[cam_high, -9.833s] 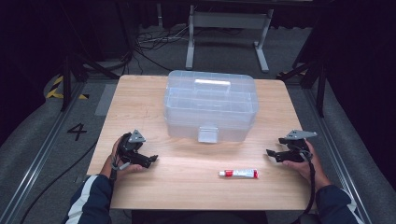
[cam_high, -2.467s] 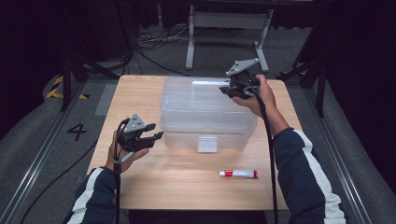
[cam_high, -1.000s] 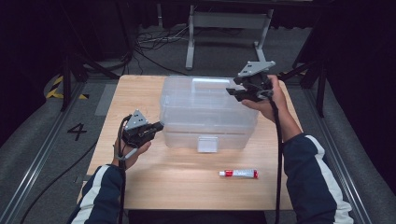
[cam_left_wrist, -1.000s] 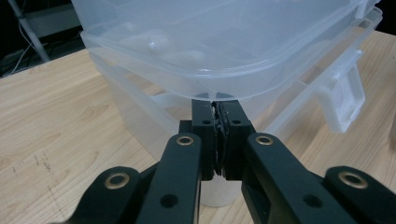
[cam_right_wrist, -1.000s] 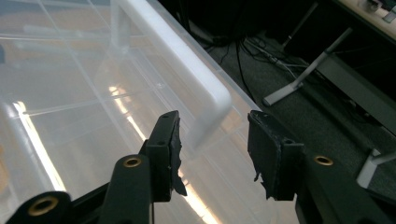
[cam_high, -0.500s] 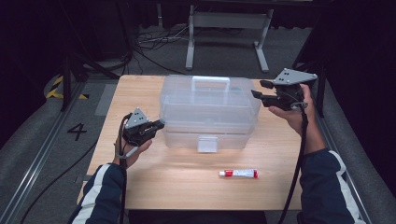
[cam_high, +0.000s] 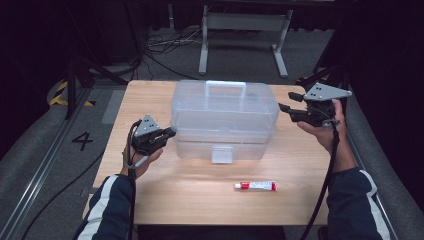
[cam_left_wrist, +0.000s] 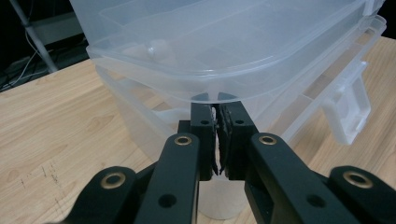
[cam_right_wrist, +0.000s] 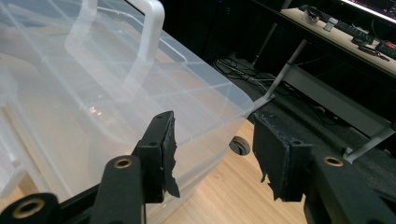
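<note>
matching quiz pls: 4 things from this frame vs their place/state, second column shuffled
Things:
1. left gripper
2. right gripper
3. tube
4. clear plastic box

Places or states:
A. lies flat on the wood near the front edge, red cap end pointing left
B. jaws apart with nothing between them, off the box's right end
C. stands mid-table, white handle on its lid
D. jaws shut, tips at the box's left end under the lid's rim

Pairs: 1-D, 2-B, 3-A, 4-C

Clear box (cam_right_wrist: 93, 84) (handle up) beside parted jaws
</note>
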